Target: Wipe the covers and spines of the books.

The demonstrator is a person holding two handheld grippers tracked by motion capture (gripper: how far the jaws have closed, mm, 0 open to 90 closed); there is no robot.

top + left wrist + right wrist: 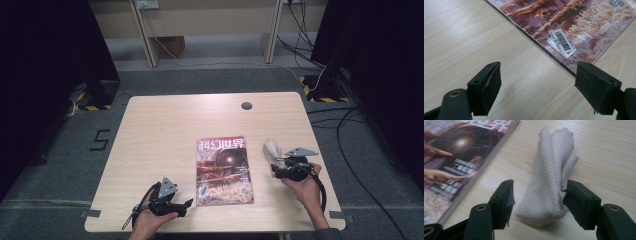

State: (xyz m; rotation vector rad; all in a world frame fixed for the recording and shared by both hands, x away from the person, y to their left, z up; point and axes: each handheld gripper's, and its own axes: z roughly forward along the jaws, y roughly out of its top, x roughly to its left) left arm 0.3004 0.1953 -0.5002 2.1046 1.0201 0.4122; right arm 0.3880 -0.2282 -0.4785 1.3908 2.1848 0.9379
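A magazine [223, 170] with a colourful cover lies flat near the table's front middle. Its barcode corner [562, 41] shows in the left gripper view and its title edge [454, 157] in the right gripper view. To its right lies a folded white cloth [272, 150]. My right gripper [275, 169] sits at the cloth's near end. Its jaws stand open on either side of the cloth [554, 165], which rests on the wood. My left gripper [187, 206] is open just left of the magazine's front left corner, with bare table between its jaws [537, 87].
The light wooden table [160, 130] has a round cable hole [246, 105] near its far edge. Beyond it stand wooden desk legs [150, 45] and floor cables [350, 125], with dark screens on both sides.
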